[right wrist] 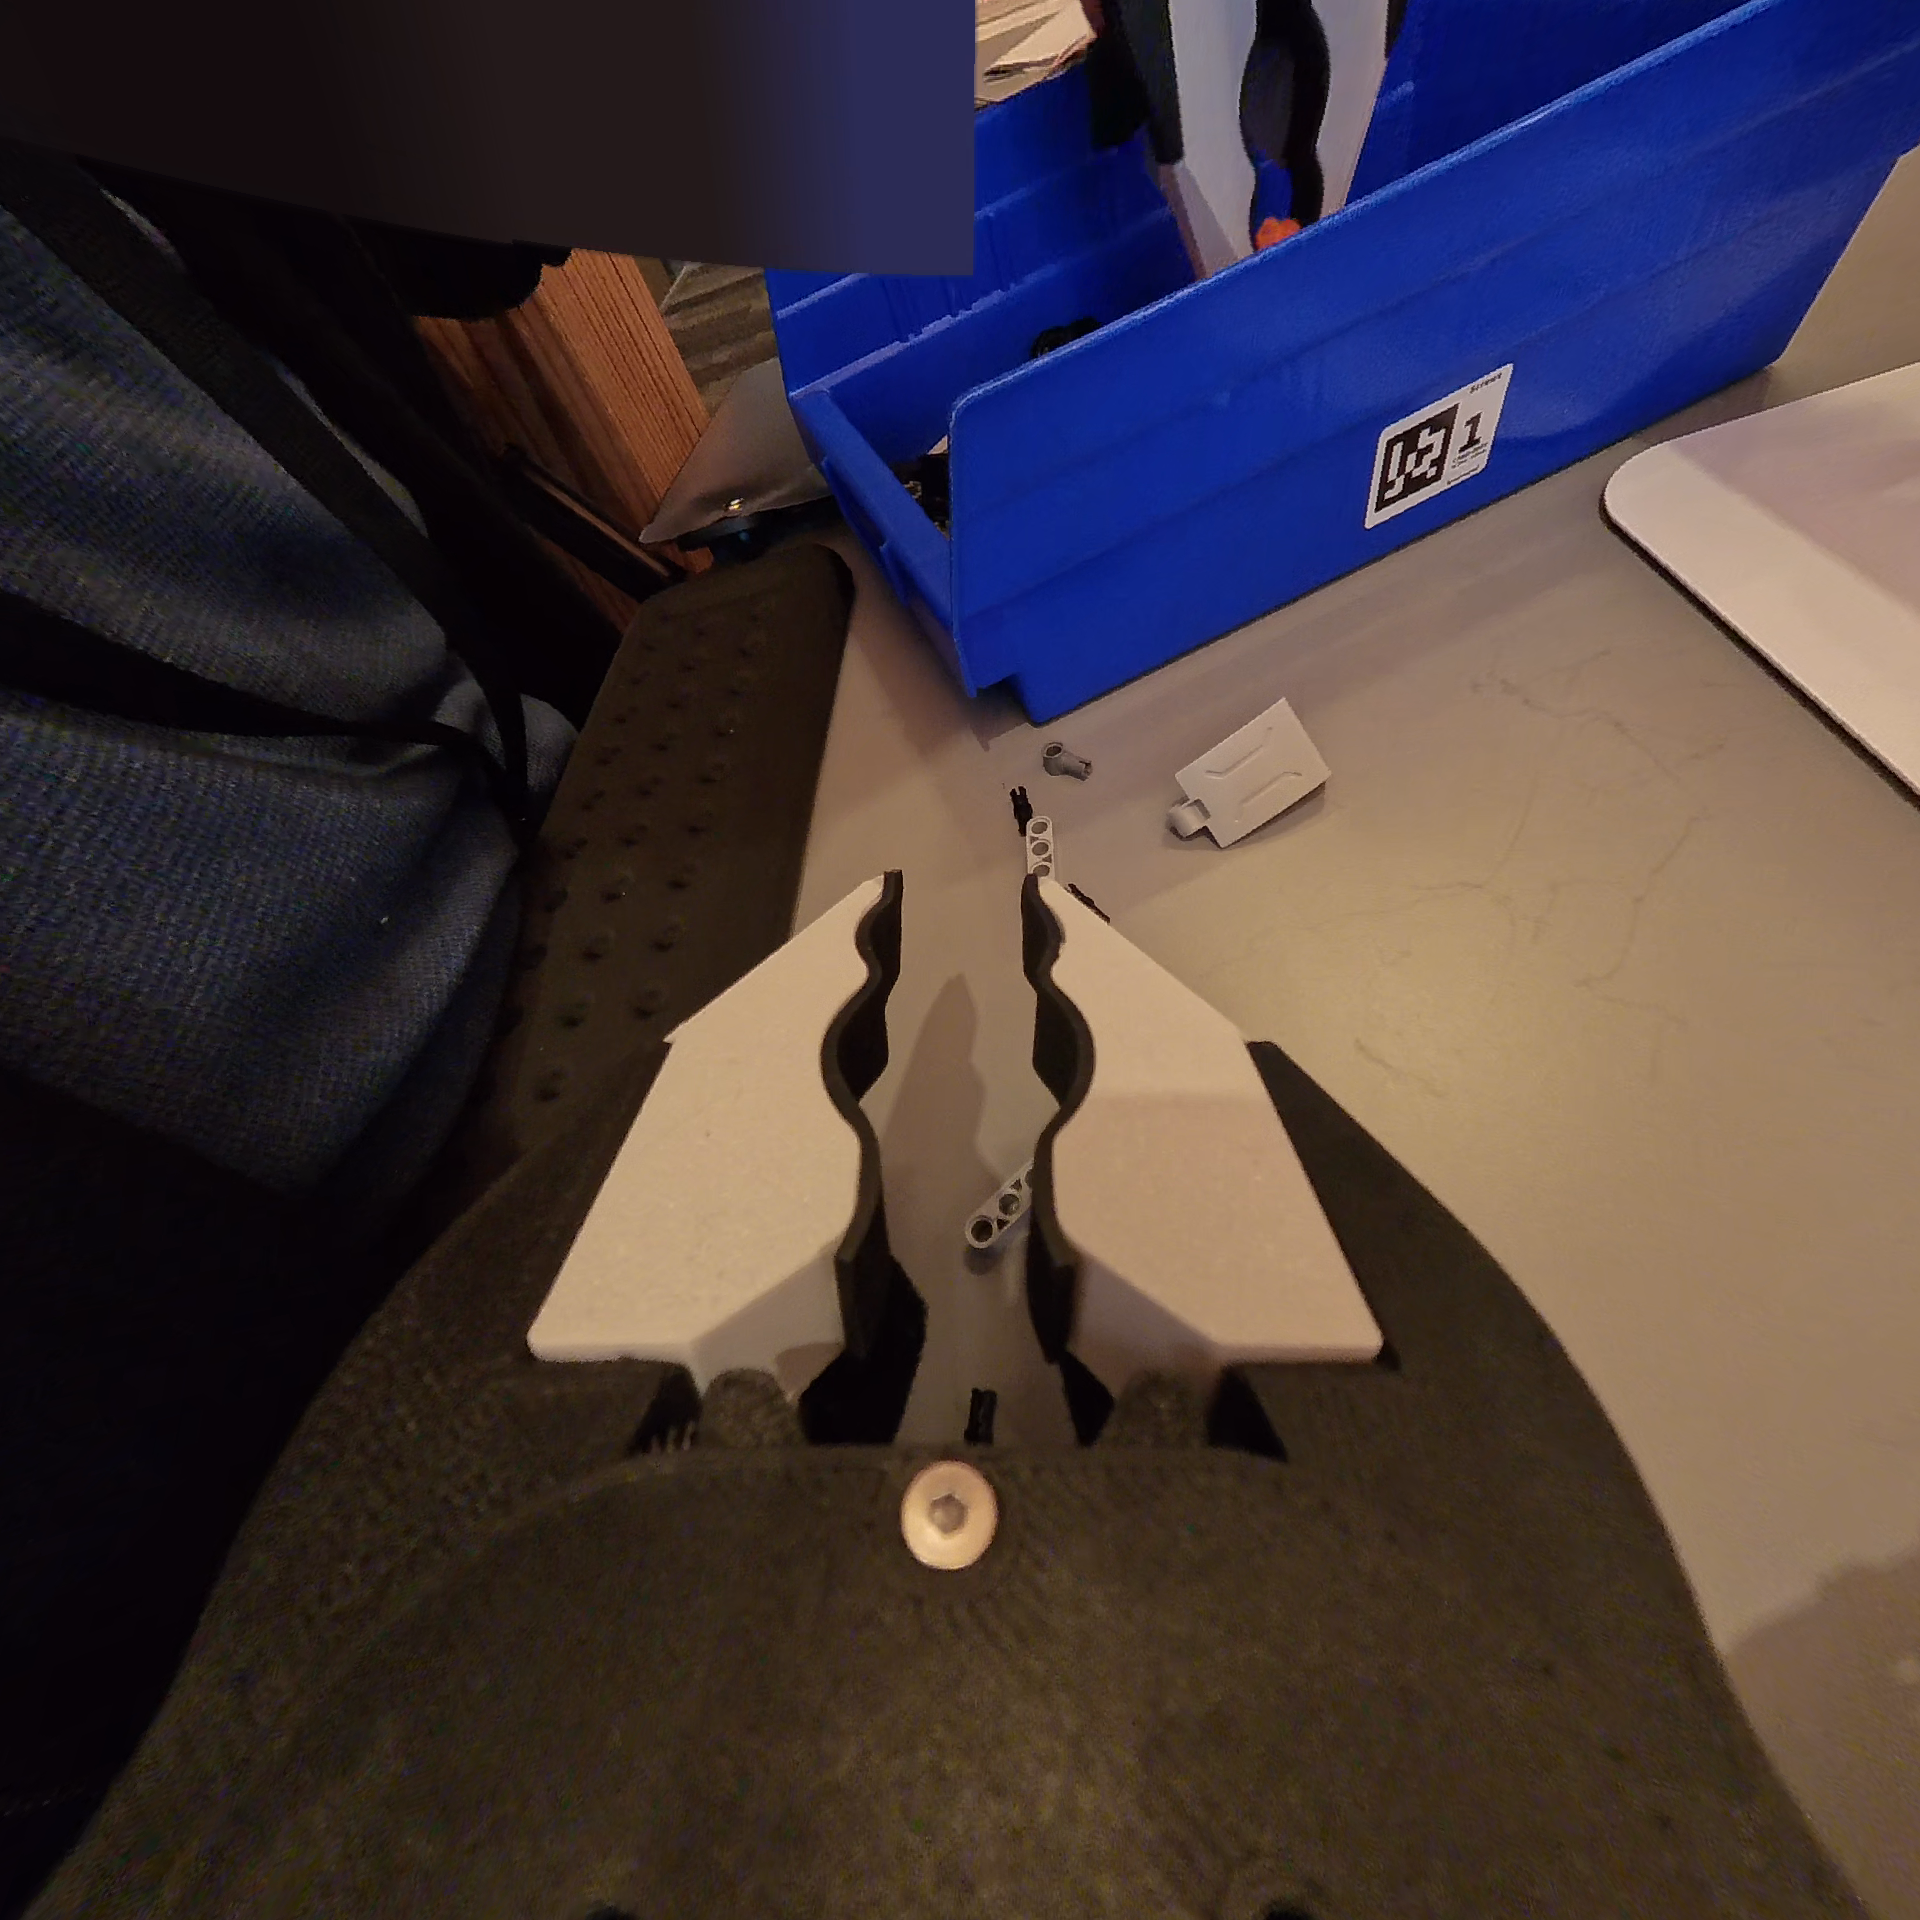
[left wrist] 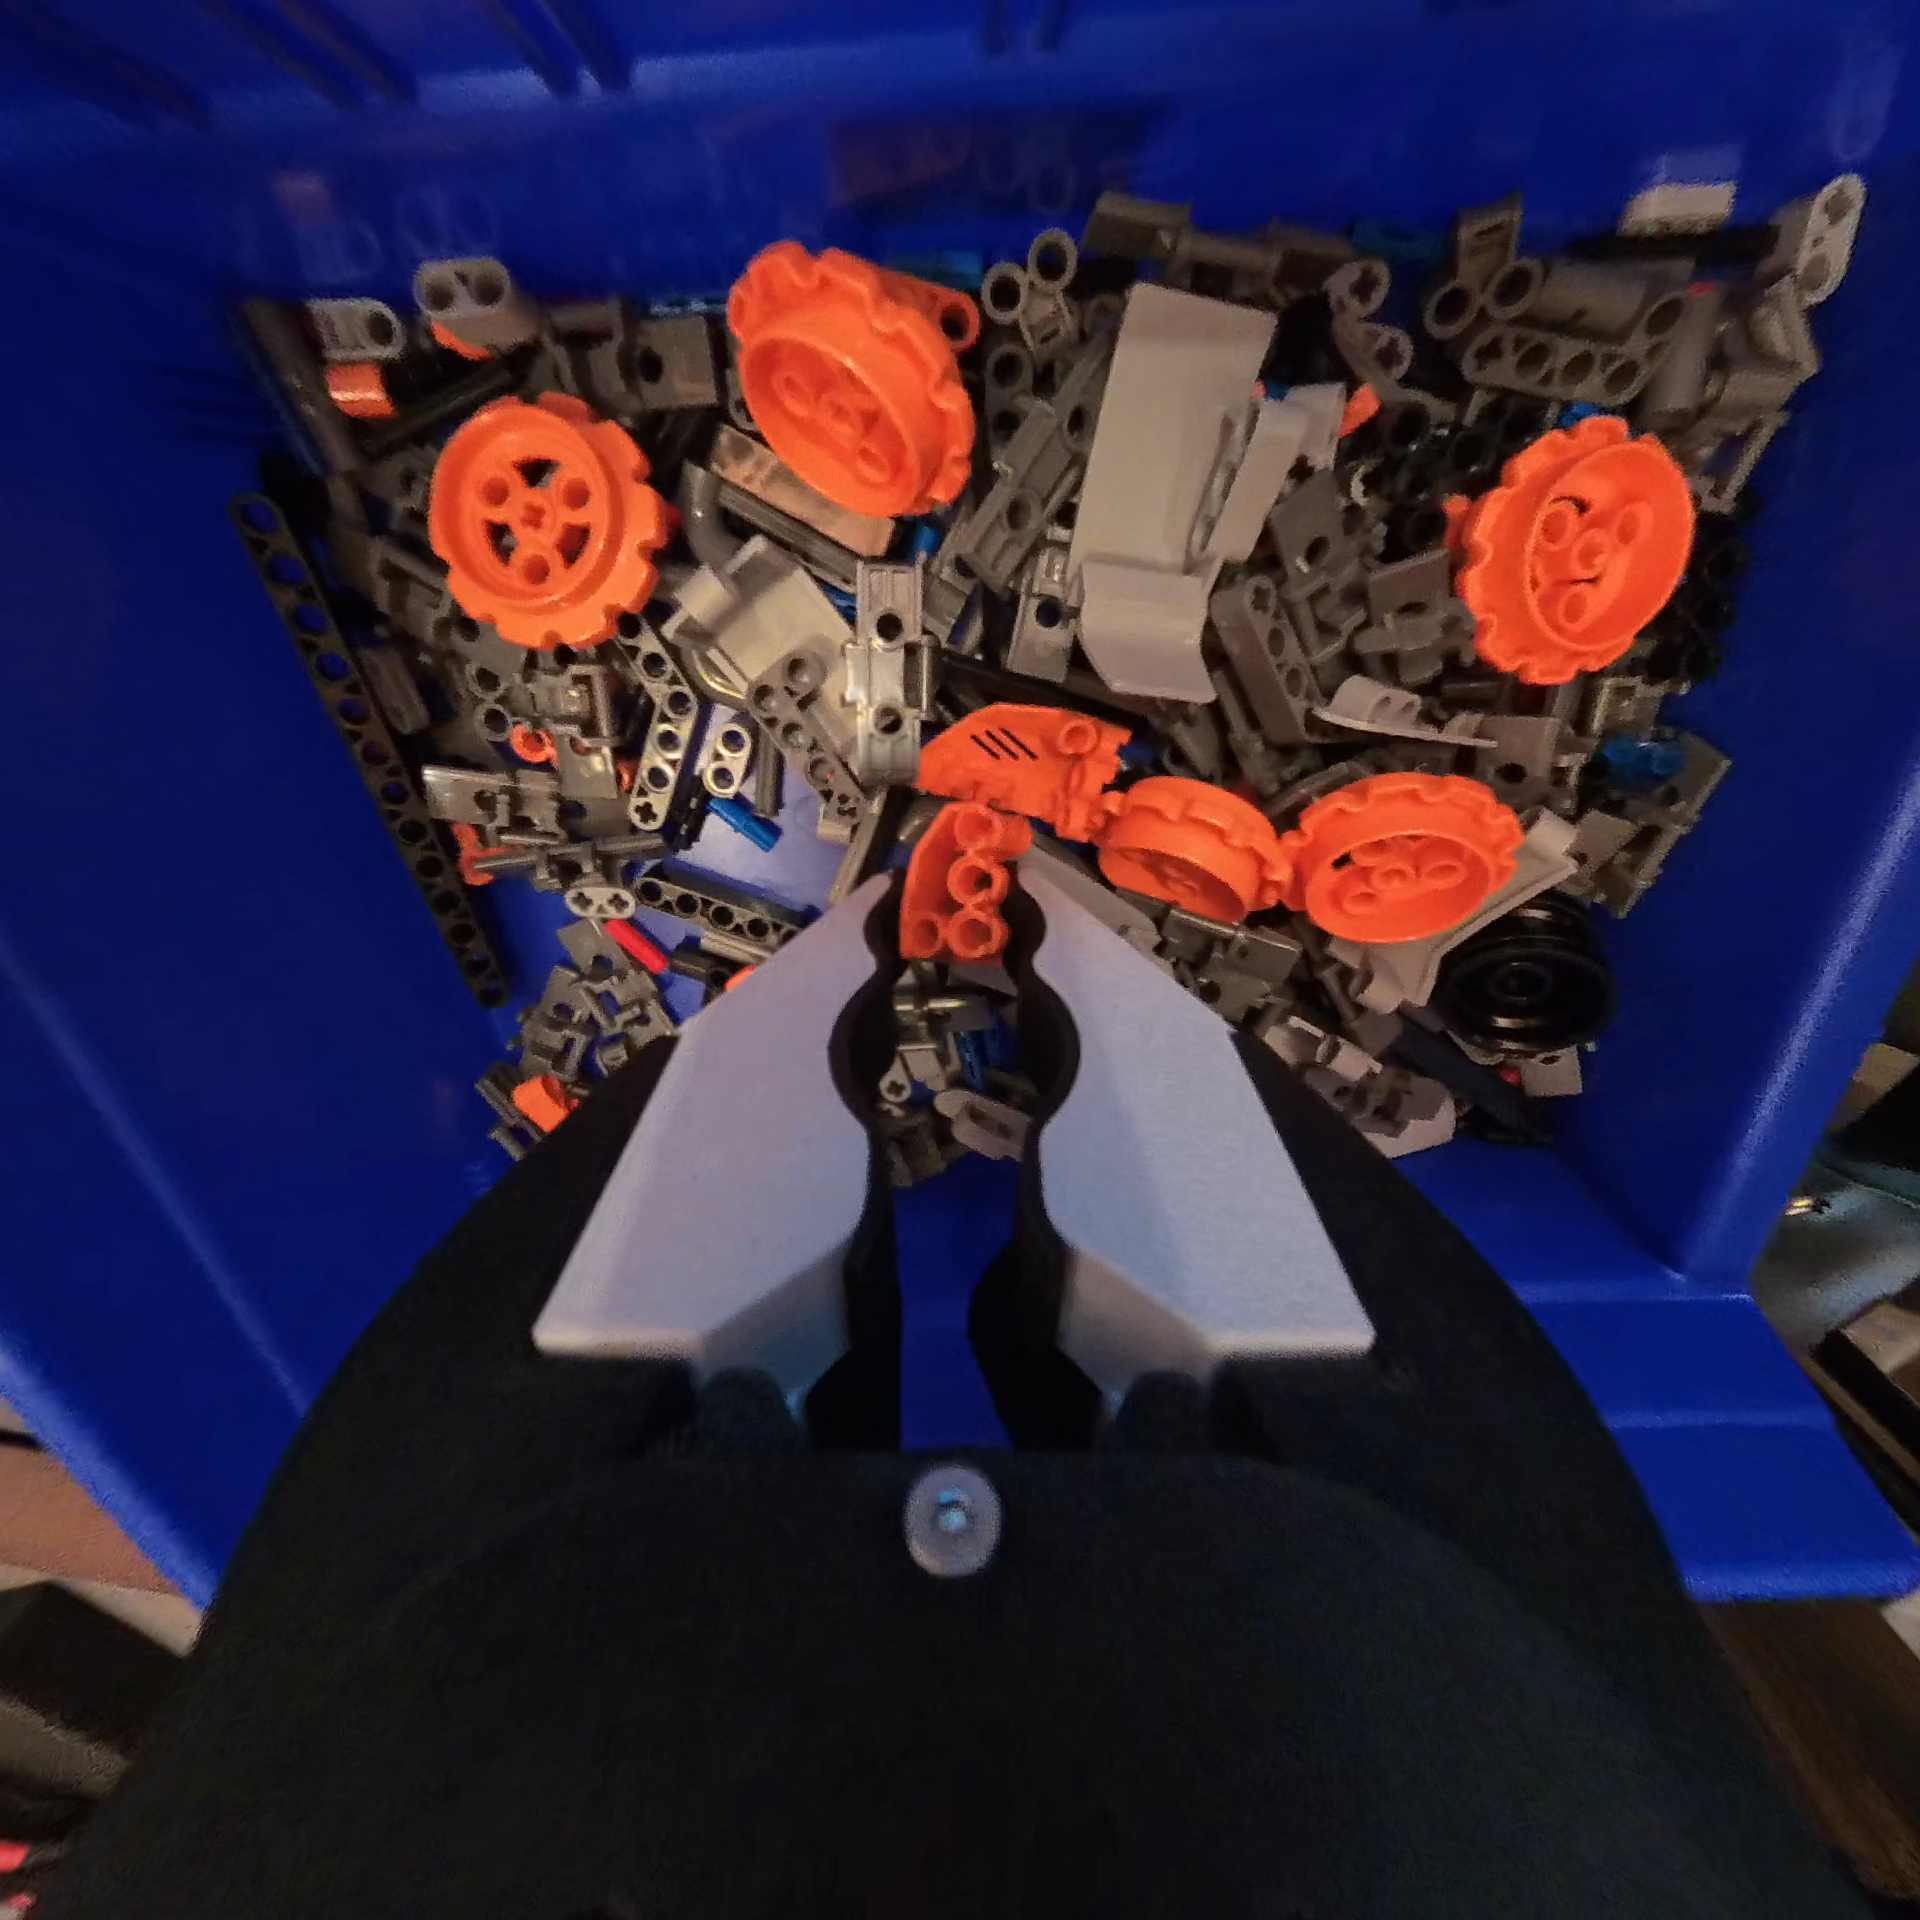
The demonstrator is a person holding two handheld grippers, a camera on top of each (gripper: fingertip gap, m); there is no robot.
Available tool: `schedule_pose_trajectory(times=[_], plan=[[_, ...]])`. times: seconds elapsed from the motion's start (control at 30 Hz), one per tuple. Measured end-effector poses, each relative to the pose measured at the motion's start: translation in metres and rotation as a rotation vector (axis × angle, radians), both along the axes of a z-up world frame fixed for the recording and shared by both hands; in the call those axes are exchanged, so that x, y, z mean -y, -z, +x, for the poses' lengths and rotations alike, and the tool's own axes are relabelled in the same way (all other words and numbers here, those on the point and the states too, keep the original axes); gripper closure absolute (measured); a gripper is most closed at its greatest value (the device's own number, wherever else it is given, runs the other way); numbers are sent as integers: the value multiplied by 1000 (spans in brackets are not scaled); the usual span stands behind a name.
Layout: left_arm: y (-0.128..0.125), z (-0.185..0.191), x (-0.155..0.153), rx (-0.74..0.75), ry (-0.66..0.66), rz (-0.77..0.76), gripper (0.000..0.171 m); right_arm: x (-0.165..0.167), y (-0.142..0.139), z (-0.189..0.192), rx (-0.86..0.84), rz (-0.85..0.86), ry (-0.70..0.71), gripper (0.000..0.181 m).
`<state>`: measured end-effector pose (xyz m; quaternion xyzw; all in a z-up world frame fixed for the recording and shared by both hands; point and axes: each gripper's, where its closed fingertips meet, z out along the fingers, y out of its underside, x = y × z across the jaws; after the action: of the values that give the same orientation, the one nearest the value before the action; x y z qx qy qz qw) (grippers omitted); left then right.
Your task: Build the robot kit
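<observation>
My left gripper (left wrist: 958, 888) is down inside a blue bin (left wrist: 156, 831) and is shut on a small orange holed piece (left wrist: 956, 883), pinched at the fingertips just above the pile. The pile holds several orange wheels (left wrist: 545, 520), grey and black beams and a light grey panel (left wrist: 1164, 488). My right gripper (right wrist: 963, 883) is open and empty over the grey tabletop (right wrist: 1455, 1039). Small parts lie near it: a grey beam (right wrist: 1039, 842) just past the tips, another grey beam (right wrist: 1000, 1210) under the fingers, a grey connector (right wrist: 1065, 762) and a light grey panel (right wrist: 1252, 774).
In the right wrist view the blue bin (right wrist: 1195, 520) stands at the far right with a square coded sticker (right wrist: 1439, 447), and the left gripper (right wrist: 1273, 125) reaches into it. A white board (right wrist: 1787, 582) lies right. A black perforated mat (right wrist: 686, 831) and dark fabric (right wrist: 208, 779) lie left. Left tips to right tips: about 25 cm. Measured from the fingertips, the grey connector (right wrist: 1065, 762) is 11 cm or so from the right gripper and 20 cm from the left.
</observation>
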<state>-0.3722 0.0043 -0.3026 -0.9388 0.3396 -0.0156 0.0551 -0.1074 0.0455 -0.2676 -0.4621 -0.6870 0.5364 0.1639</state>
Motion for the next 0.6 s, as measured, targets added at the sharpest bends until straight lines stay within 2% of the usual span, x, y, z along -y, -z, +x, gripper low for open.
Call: schedule_pose_trajectory(times=[0.23, 0.43, 0.53, 0.6], plan=[[-32, 22, -17, 29, 73, 152, 157, 0, -3, 0, -11, 10, 5, 161], [-79, 79, -54, 64, 185, 236, 157, 0, -8, 1, -32, 25, 9, 161], [-91, 119, -73, 109, 267, 194, 157, -1, -10, 1, -40, 30, 11, 161], [-82, 140, -82, 115, 322, 122, 157, 0, -11, 1, -45, 33, 12, 161]])
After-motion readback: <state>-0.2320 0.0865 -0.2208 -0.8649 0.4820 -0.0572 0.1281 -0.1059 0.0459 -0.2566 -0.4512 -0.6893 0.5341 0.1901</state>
